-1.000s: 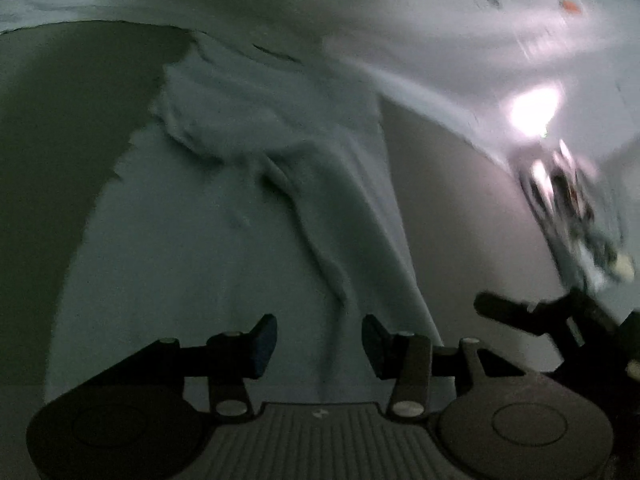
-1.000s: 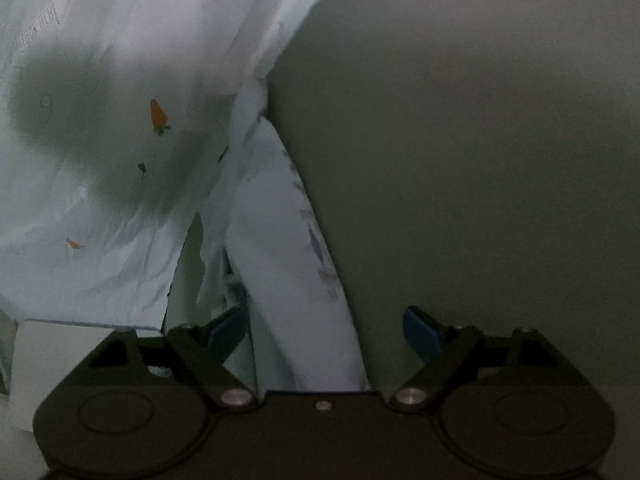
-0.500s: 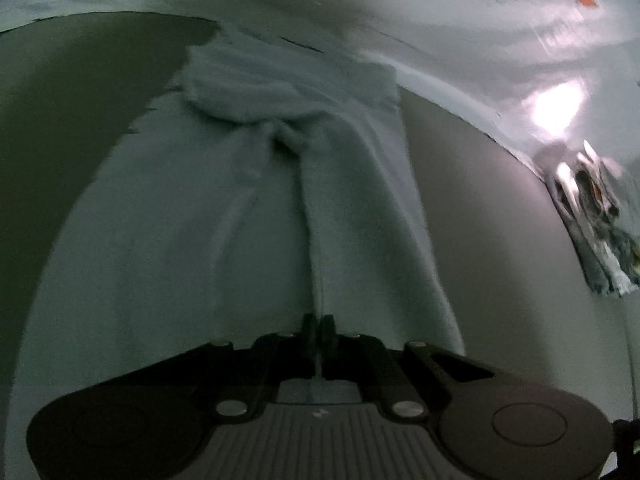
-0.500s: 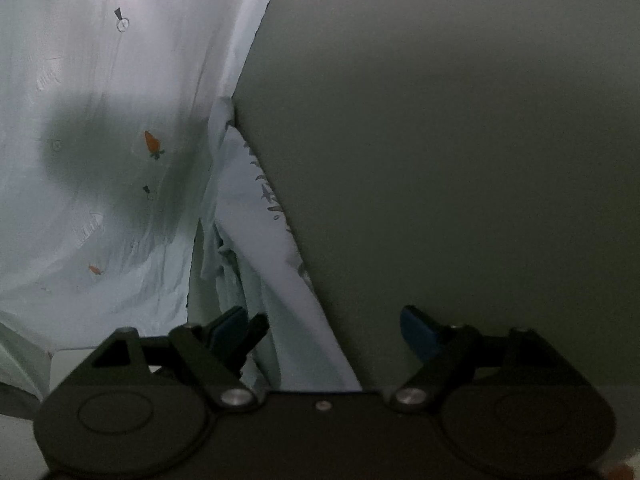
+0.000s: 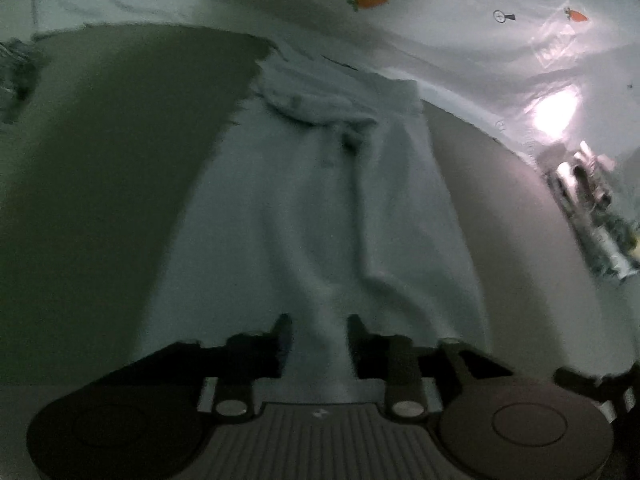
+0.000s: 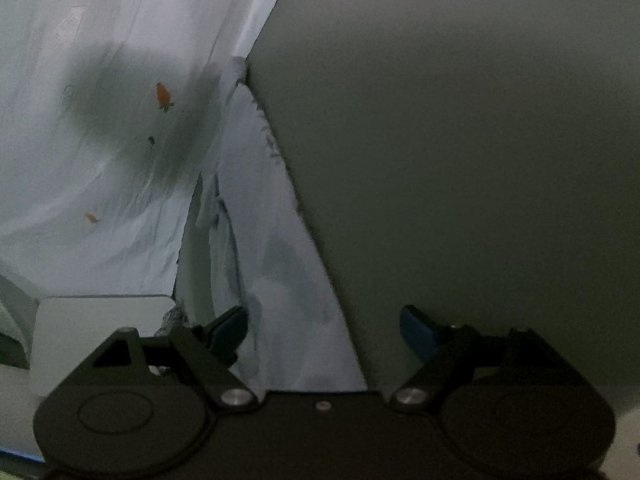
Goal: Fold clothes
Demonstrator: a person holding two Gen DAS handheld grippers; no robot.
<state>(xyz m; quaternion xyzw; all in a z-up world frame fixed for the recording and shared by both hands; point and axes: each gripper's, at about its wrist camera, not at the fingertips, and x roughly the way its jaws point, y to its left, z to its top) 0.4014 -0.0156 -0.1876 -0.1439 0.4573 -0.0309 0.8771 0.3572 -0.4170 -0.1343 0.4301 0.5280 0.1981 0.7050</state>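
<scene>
Opening left gripper (image 5: 316,338) fingers now straddle pale garment (image 5: 320,208).

A carrot-print sheet (image 5: 440,20) borders the dark surface (image 6: 460,140); shiny clutter (image 5: 592,216) lies near.

The right gripper (image 6: 320,330) has its two blue pads wide apart, and a pale cloth (image 6: 260,240) runs up from between them, with the grey table (image 6: 460,140) right of the cloth and a carrot-print sheet (image 6: 100,120) left of it.
</scene>
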